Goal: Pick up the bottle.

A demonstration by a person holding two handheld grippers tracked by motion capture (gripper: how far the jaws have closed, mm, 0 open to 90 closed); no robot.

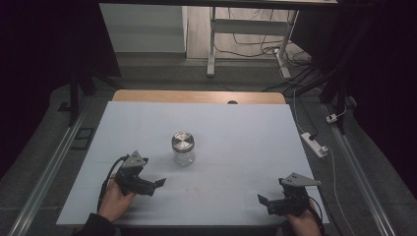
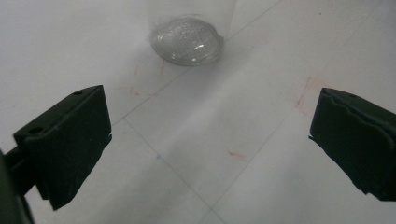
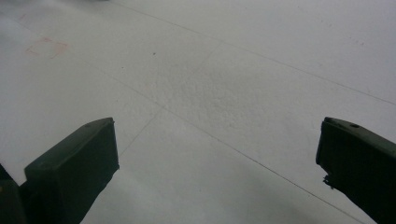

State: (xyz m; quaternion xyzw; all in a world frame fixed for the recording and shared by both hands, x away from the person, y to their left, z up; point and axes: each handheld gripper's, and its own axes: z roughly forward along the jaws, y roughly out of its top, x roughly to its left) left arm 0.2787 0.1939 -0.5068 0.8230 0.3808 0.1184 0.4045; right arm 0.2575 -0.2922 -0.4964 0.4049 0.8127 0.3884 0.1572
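Clearly the jar (image 1: 183, 147) stands upright mid-desk (image 1: 236, 128), at about one o'clock from the left gripper (image 1: 152, 186), whose jaws are spread wide and empty. Approach level, straddling the glass body below the metal lid (image 1: 183, 141). The right gripper (image 1: 268, 202) waits at five o'clock, jaws apart.

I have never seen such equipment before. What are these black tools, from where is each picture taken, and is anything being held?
A person sits at a white table and holds a hand tool with two black jaws in each hand: the left gripper and the right gripper. The high view looks down from above. The other two pictures come from small cameras riding on each gripper, looking along its jaws. One glass jar with a metal lid stands upright in the middle. Both grippers are open and hold nothing. The left gripper points toward the jar.
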